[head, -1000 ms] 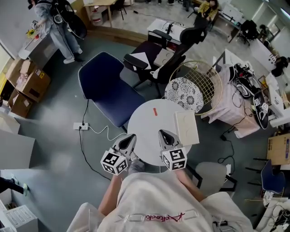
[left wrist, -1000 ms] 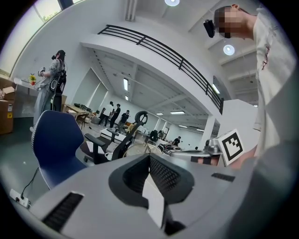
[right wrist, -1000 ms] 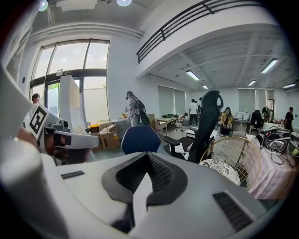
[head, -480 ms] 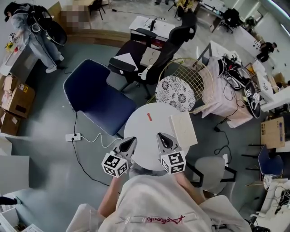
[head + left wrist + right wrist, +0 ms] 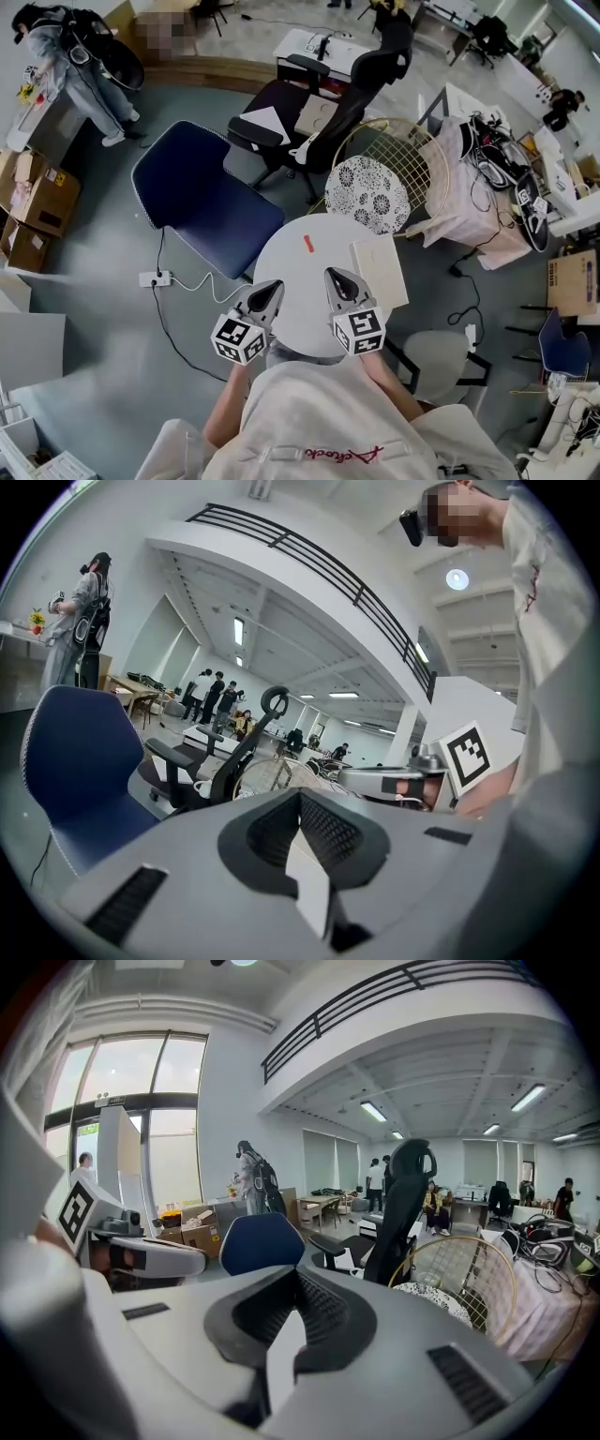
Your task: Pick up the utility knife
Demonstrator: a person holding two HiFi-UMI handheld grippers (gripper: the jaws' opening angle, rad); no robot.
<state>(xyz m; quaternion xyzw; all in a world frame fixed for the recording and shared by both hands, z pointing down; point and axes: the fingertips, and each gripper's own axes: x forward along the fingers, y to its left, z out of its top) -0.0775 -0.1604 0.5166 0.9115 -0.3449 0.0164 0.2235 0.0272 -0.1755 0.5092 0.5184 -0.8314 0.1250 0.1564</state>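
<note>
Head view: I look steeply down on a round white table [image 5: 300, 317], with both grippers held over its near edge.
Utility knife [image 5: 307, 244]: a small red-orange bar lying flat on the far half of the table. It sits just left of the white slab and well apart from both grippers, and nothing touches it.
Left gripper [image 5: 271, 288]: over the near left part of the table, pointing toward the far side. In the left gripper view I read its fingers as closed together with nothing between them.
Right gripper [image 5: 336, 277]: over the near right part of the table, beside the left one and pointing the same way. In the right gripper view its fingers are pressed together and empty.
White slab [image 5: 380, 272]: lies flat on the right side of the table and reaches out to the rim.
Blue chair [image 5: 202, 197]: on the floor just beyond the table, to the far left.
Wire chair [image 5: 417, 173]: just past the table's far right edge, with a black-and-white patterned cushion [image 5: 367, 194] on it.
Black office chair [image 5: 347, 94]: farther off, behind the blue chair and the wire chair.
Power strip [image 5: 153, 278]: on the floor left of the table, with a white cable trailing toward the table.
</note>
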